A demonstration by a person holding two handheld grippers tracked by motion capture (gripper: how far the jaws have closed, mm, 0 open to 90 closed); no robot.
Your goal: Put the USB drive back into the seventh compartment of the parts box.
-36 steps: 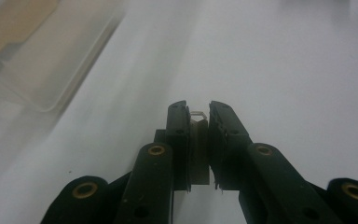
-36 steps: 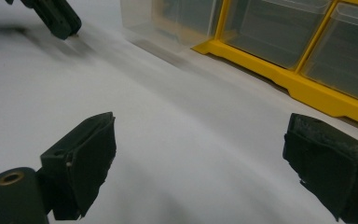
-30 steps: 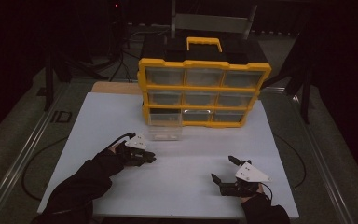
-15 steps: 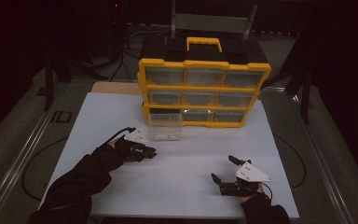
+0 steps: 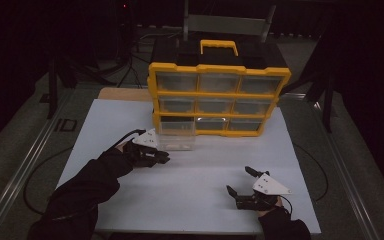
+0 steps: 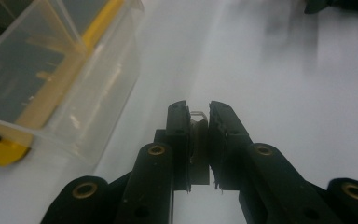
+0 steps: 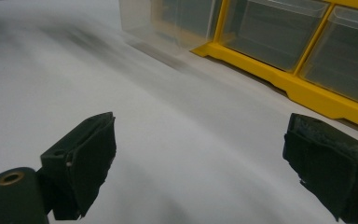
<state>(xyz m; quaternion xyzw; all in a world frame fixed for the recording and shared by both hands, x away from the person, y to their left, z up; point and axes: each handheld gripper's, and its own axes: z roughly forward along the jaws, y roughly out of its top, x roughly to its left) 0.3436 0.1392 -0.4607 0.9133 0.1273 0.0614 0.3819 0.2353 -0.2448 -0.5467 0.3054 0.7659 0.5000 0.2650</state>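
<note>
A yellow drawer cabinet (image 5: pixel 219 100) stands at the back of the white table (image 5: pixel 195 195). Its lower-left clear drawer (image 5: pixel 176 136) is pulled out. My left gripper (image 5: pixel 162 158) hovers just in front of that drawer, a little to its left. In the left gripper view the jaws (image 6: pixel 199 109) are shut on a small grey part (image 6: pixel 198 140) with a thin metal loop at its top; the clear drawer (image 6: pixel 51 79) lies to the left. My right gripper (image 5: pixel 238 180) rests near the table's front right edge, open with nothing between its pads (image 7: pixel 200 154).
The cabinet (image 7: pixel 307 88) has several shut clear drawers and a yellow carry handle (image 5: pixel 219 46) on top. Dark stands and a cable surround the table. In the right gripper view the pulled-out drawer (image 7: pixel 168 23) is at the far top.
My left gripper has lifted and drifted slightly toward the pulled-out drawer, still shut on the small part. The right gripper has stayed where it was.
</note>
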